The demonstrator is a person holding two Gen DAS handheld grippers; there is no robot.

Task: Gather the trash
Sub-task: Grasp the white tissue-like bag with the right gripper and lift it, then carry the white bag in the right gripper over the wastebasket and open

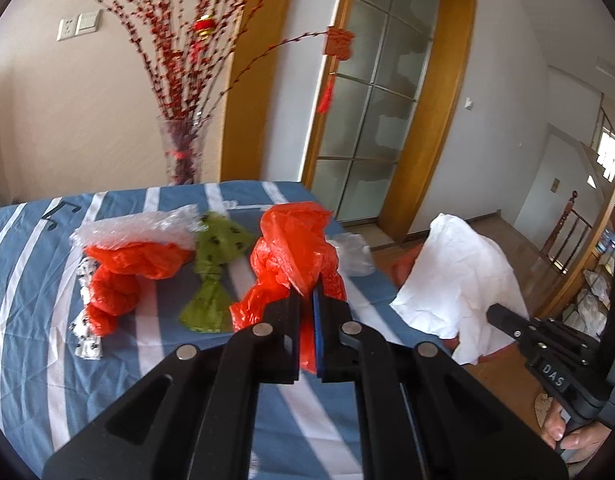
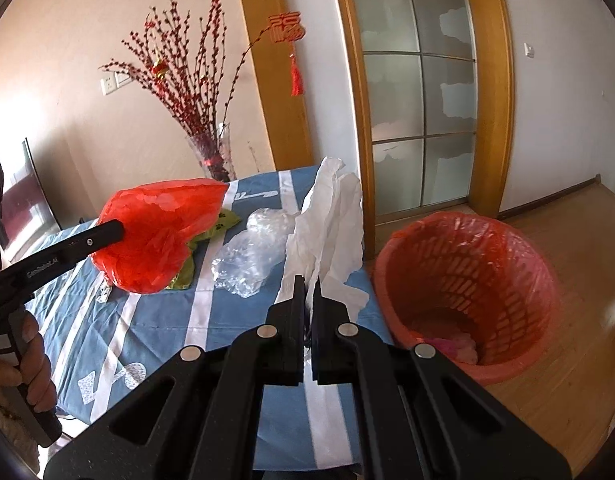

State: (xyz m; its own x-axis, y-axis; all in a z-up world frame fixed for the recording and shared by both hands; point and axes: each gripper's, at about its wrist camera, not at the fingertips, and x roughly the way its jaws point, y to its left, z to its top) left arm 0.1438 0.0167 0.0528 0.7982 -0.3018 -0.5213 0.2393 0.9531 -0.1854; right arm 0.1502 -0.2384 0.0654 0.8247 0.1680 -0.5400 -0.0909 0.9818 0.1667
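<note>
Right wrist view showed my right gripper (image 2: pixel 306 285) pinching white paper (image 2: pixel 327 224) and my left gripper (image 1: pixel 306 285) pinching a red bag (image 1: pixel 295 240), both short of the basket (image 2: pixel 467 280), several scraps left on the table (image 2: pixel 155 332).

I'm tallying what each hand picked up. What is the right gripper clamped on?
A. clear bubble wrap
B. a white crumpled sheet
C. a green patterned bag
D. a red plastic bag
B: the right gripper pinches the white crumpled sheet between shut jaws.
</note>
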